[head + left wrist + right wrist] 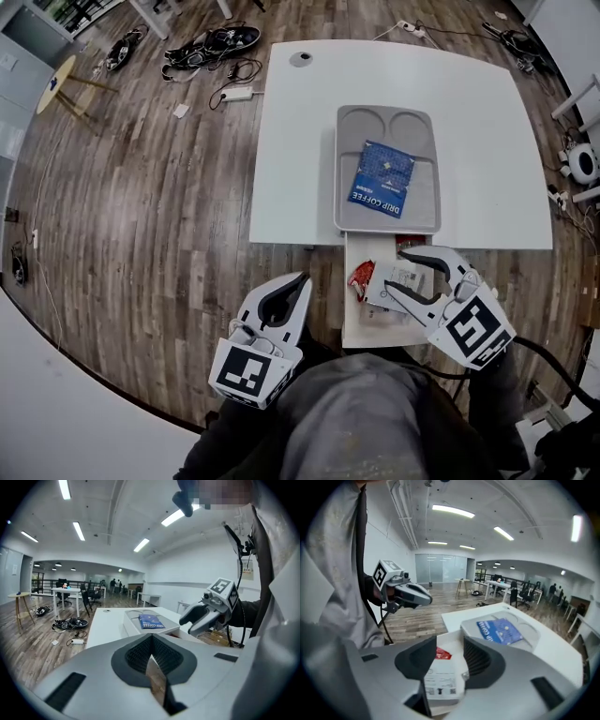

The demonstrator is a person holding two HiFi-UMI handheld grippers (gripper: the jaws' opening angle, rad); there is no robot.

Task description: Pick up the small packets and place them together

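Where the packets gather: the grey tray (366, 127) on the white table (291, 141). A blue drip coffee packet (382, 178) already lies flat in its large compartment, so I judge this to be the collecting spot.
Head view, loose packets: a white packet (405, 279) and a red packet (361, 279) lie on a white shelf (361, 323) just below the tray's near edge, not yet joined to the blue one.
Head view, right gripper (397, 272): it tilts down over the shelf near the tray, with its jaws wide apart on either side of the white packet, so a squeeze would take it.
Head view, left gripper (300, 279): it sits left of the shelf and well short of the tray, probably kept out of the way.
Left gripper view: the jaws are closed together with nothing between them, and the tray is ahead.
Right gripper view: the white packet (440, 684) lies between the pads, which do not press on it. The red packet (443, 655) is just beyond it, toward the tray.
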